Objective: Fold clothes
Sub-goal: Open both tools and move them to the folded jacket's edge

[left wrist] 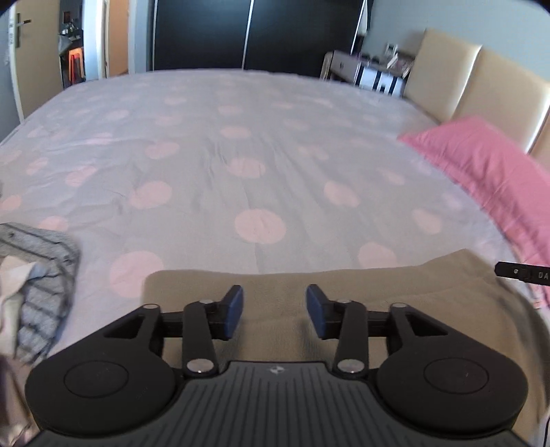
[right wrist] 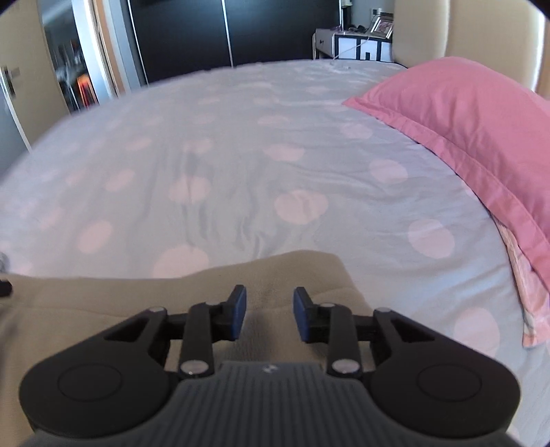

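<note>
Bed (left wrist: 240,144) fills most of both views, grey sheet with pink dots, wrinkled through the middle. Dark wardrobe (left wrist: 247,31) across the top of the frame behind it, cream headboard (left wrist: 481,79) upper right. Pink pillow (right wrist: 464,130) along the right edge in both views, lying on the bed against the headboard. Beige garment (left wrist: 343,285) lies flat on the sheet at the bottom of the frame, near edge of the bed; in the right wrist view it runs from the lower left to just right of centre. Striped grey clothes (left wrist: 41,275) bunched at the left edge of the left wrist view, apart from the beige piece. Left gripper (left wrist: 275,309) bottom centre over the beige garment, jaws apart, nothing between the pads. Right gripper (right wrist: 270,313) same: over the garment, jaws parted, empty. A black tip of the other tool pokes in at the right edge of the left view.
</note>
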{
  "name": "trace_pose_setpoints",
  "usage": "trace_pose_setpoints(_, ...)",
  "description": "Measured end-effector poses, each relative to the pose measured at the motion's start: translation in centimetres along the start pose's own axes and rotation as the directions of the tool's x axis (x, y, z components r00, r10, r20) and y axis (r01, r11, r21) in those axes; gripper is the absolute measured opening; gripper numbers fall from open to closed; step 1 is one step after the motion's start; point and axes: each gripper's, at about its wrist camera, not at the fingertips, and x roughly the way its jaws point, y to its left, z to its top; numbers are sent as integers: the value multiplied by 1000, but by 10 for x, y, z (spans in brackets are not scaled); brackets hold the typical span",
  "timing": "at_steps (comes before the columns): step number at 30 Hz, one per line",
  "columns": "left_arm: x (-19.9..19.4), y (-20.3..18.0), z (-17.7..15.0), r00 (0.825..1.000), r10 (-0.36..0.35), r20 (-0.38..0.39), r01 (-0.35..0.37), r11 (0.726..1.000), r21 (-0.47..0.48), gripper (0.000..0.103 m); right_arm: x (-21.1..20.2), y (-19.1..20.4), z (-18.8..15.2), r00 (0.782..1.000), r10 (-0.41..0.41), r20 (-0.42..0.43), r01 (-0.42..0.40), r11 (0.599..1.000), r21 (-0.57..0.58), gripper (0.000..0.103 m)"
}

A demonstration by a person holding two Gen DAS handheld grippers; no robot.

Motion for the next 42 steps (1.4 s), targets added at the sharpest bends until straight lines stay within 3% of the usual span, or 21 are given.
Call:
trace_pose_setpoints(7, -65, 25, -39, 1000, 2, -14, -2, 1000, 0, 40, -80, -43, -36, 998, 47, 42, -49, 997, 52, 39)
trace_pose_setpoints(14, -106, 51, -95, 998, 40, -52, -42, 998, -36, 40, -131, -92, -111, 998, 48, 32, -52, 985, 162, 43)
trace_pose_setpoints(21, -116, 64, -143, 990, 64, -124, -71, 996, -51, 48, -142, -125, -161, 998, 57, -23, -48, 951, 305, 48)
trace_pose_setpoints(26, -110, 72, -165, 987, 39, -157, -58, 991, -118, 54, -137, -130, -171, 993, 110, -45, -87, 932, 351, 50)
trace_pose_setpoints(32, -98, 75, -173, 986, 6, -166, -37, 983, -180, 55, -117, -135, -177, 981, 182, -64, -133, 877, 462, 52)
trace_pose_setpoints(37, -91, 63, -168, 985, -29, -170, 0, 986, -164, 39, -111, -129, -175, 976, 208, -66, -153, 866, 477, 38)
trace_pose_setpoints(40, -90, 55, -166, 984, 13, -176, -36, 991, -130, 27, -116, -123, -170, 983, 176, -55, -135, 887, 442, 25)
trace_pose_setpoints(42, -94, 53, -164, 986, 26, -165, -44, 993, -110, 19, -121, -113, -166, 990, 125, -58, -95, 925, 368, 22)
